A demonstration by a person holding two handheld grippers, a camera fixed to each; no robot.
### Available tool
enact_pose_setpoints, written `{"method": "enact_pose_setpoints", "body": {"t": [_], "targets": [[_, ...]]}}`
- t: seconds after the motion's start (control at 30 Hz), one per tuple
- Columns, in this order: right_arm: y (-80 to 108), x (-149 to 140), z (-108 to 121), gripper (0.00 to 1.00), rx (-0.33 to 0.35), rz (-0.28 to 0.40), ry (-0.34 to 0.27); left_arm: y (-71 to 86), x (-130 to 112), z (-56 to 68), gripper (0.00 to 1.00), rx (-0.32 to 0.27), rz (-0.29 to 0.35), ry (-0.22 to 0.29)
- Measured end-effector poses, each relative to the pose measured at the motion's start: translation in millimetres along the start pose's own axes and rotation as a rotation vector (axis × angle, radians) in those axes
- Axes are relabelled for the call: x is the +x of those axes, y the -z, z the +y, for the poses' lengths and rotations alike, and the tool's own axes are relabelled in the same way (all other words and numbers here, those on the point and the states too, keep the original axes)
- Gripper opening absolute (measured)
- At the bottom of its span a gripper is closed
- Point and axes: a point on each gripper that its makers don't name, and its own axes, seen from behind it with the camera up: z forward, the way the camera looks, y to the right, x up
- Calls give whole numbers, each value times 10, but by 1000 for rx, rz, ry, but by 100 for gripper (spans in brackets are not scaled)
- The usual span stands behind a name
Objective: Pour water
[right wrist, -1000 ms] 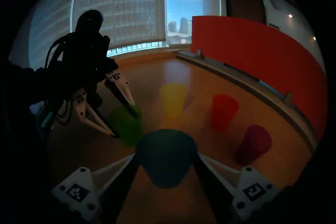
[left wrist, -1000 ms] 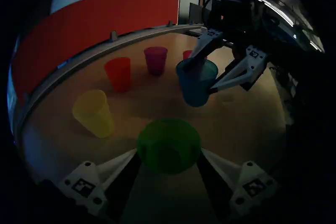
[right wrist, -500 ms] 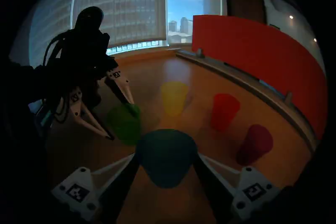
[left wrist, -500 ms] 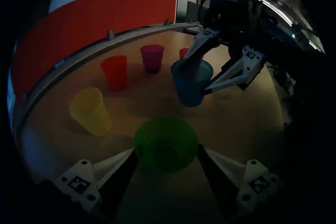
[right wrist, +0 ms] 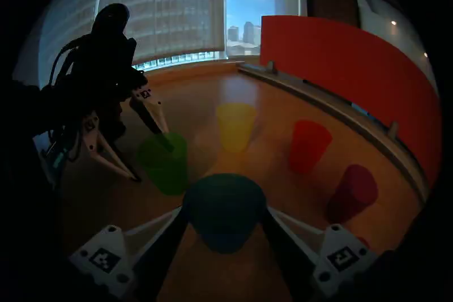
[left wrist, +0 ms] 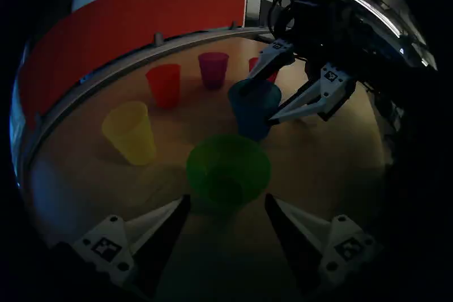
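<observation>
Left gripper view: six cups, four loose on your desk. One red cup is half hidden behind the right tool, which grips the blue cup. Your left tool clamps the green cup, nearest. Right gripper view: five cups countable, colours dim.

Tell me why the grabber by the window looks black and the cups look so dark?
Right gripper view: the bright window behind backlights the left gripper, leaving a silhouette. Left gripper view: the room is dim, so the green cup and blue cup look murky, and the fisheye bends the edge of the red wall.
</observation>
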Motion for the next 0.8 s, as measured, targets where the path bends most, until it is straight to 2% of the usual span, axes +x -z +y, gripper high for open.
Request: {"method": "enact_pose_setpoints", "body": {"t": [0.37,0.8], "targets": [[-27,-43,-23,91,1,-2,-2,117,-60,-7,96,24,15,19],[27,-128,-5,95,-21,-5,2,159,-73,56,97,41,29,27]]}}
